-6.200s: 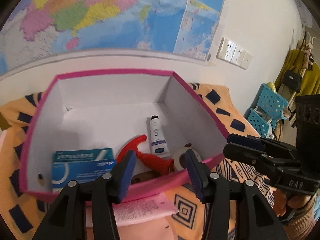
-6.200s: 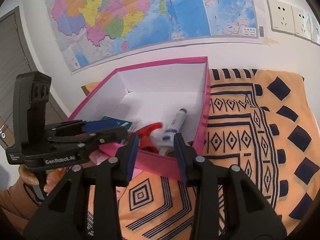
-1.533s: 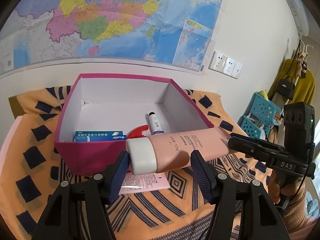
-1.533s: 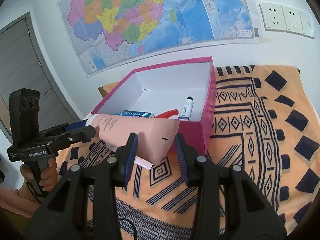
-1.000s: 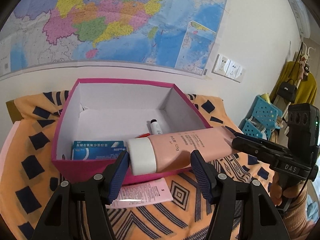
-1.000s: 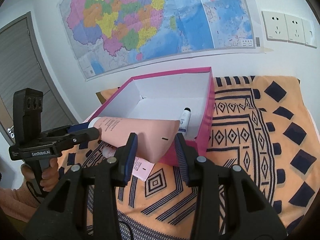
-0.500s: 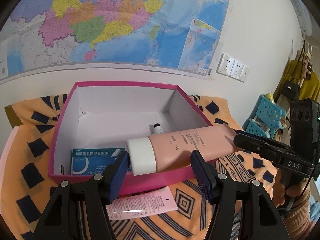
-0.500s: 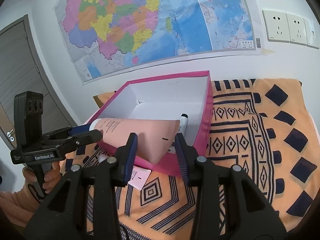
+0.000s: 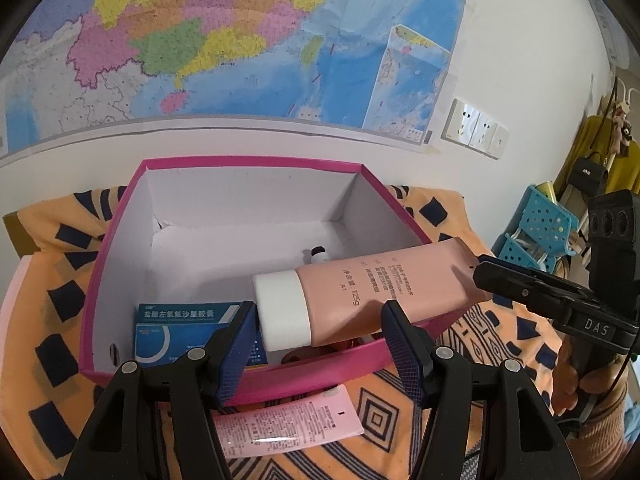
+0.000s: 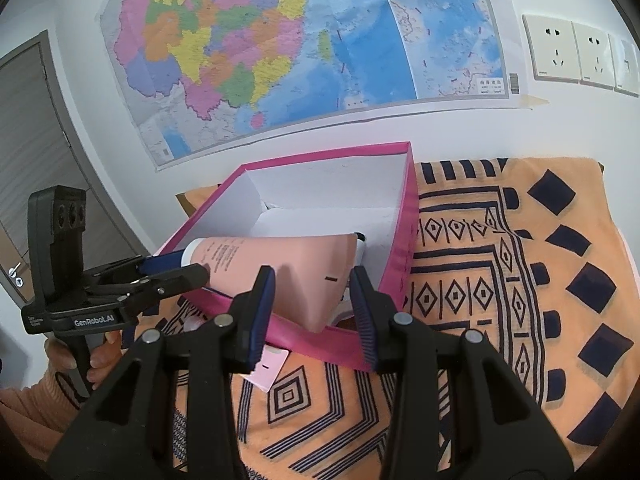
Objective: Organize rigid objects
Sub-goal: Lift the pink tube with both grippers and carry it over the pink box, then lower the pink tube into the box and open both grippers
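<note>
While both hands carry it, the left gripper (image 9: pixel 316 328) pinches the white-capped end of the pink tube (image 9: pixel 372 300) and the right gripper (image 10: pixel 312 300) pinches the flat crimped tail — neither set of jaws looks slack. Tube lies nearly level across the front rim of the pink box (image 9: pixel 120 248), cap over the inside, tail out past the right wall. Below it in the box: a blue carton (image 9: pixel 180 328), a small white tube with a black cap (image 9: pixel 316 256), something red mostly hidden. A pink sachet (image 9: pixel 288 420) lies on the patterned orange cloth (image 10: pixel 520 280) just in front of the box.

Handling, as I judge it: soft-walled, likely light, body gives under a squeeze. Cap is the stiff part — firmest hold there; the crimp is thin and flat, good for steadying only. Smooth skin could slip if the grip eases early.
</note>
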The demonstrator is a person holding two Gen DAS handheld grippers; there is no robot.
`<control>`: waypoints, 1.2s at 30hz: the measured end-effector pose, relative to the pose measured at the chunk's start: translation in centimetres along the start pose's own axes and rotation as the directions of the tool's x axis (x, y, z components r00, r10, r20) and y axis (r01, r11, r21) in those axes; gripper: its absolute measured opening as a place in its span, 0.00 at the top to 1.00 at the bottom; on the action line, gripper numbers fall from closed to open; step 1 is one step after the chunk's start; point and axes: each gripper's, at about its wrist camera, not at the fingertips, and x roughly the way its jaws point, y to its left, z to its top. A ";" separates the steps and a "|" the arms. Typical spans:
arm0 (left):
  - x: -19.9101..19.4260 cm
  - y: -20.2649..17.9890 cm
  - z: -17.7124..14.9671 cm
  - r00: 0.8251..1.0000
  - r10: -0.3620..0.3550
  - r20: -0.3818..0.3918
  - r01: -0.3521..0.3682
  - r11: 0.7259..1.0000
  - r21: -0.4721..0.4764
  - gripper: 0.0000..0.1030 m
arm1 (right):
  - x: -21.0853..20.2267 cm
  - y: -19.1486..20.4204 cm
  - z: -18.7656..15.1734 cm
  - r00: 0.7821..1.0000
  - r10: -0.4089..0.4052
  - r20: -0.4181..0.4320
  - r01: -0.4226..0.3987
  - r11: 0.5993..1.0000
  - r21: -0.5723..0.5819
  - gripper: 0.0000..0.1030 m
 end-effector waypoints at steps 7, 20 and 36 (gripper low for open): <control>1.1 0.5 0.2 1.000 0.005 -0.019 -0.006 1.000 -0.008 0.38 | 0.6 -0.2 0.1 1.000 -0.006 -0.013 0.006 1.000 0.001 0.60; 2.4 1.2 0.3 0.999 0.000 -0.053 -0.002 0.999 -0.034 0.38 | 1.9 -0.3 0.2 0.998 -0.026 -0.049 0.026 1.000 0.000 0.60; 3.2 1.4 0.6 0.997 0.016 -0.076 -0.019 0.999 -0.043 0.38 | 2.5 -0.3 0.6 0.997 -0.056 -0.062 0.056 0.998 0.009 0.60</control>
